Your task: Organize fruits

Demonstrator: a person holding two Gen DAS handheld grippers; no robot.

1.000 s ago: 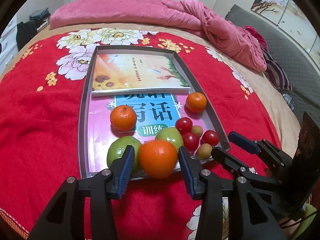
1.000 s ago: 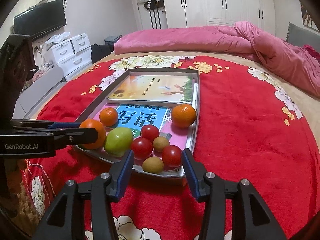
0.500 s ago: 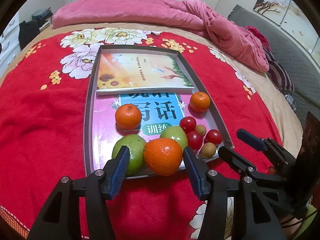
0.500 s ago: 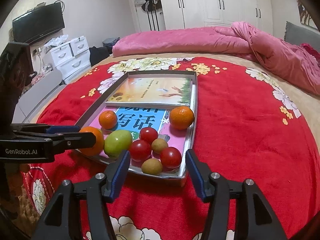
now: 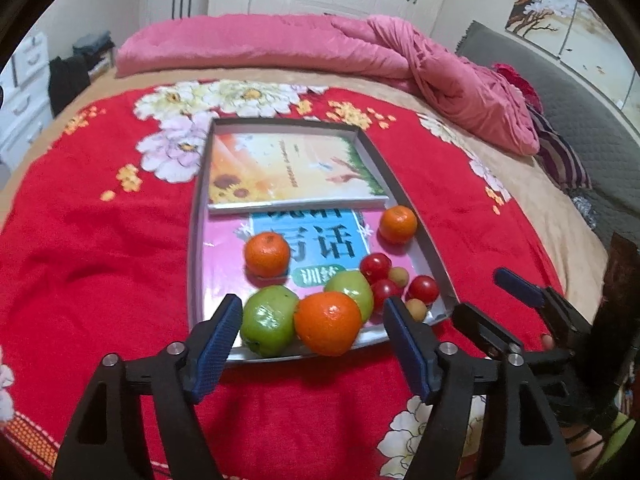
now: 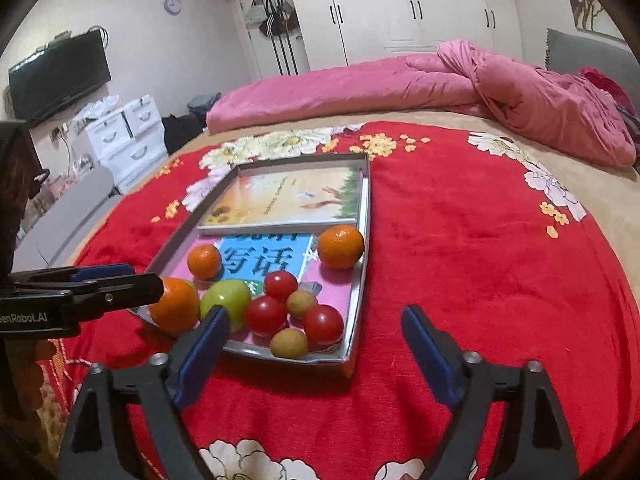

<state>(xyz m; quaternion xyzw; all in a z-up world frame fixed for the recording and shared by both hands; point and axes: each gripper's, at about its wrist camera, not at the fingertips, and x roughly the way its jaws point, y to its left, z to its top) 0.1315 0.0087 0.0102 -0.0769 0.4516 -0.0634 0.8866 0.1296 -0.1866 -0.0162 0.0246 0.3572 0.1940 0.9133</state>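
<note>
Orange against grey metal: the nearest orange (image 5: 327,323) sits at the tray's near edge, touching the green apple (image 5: 269,320) on its left and a second green apple (image 5: 352,289) behind it. Two smaller oranges (image 5: 267,253) lie farther in, one on the pink workbook (image 5: 304,248) and one against the tray's right wall. Cherry tomatoes (image 5: 376,266) and small tan fruits (image 6: 289,343), which I cannot name for certain, cluster in the near right corner. All of it rests in a shallow metal tray (image 5: 194,240) on the red floral blanket (image 5: 80,248) of a bed, with a second book (image 5: 288,168) filling the tray's far half.

I have the left hand-held gripper (image 5: 312,330) framing that nearest orange, jaws opening and clear of the fruit on both sides; nothing is gripped. The right hand-held gripper (image 6: 316,334) hangs over the tomato corner, jaws opening wide, with fruit in the gap but nothing pressed.

My reading: fruit has just been let go at the tray's near end, and the sorting is not finished, since kinds are mixed. Next I judge each hand-held gripper must choose one fruit and close squarely on it; the round fruit sit packed and could roll when a neighbour is nudged.
</note>
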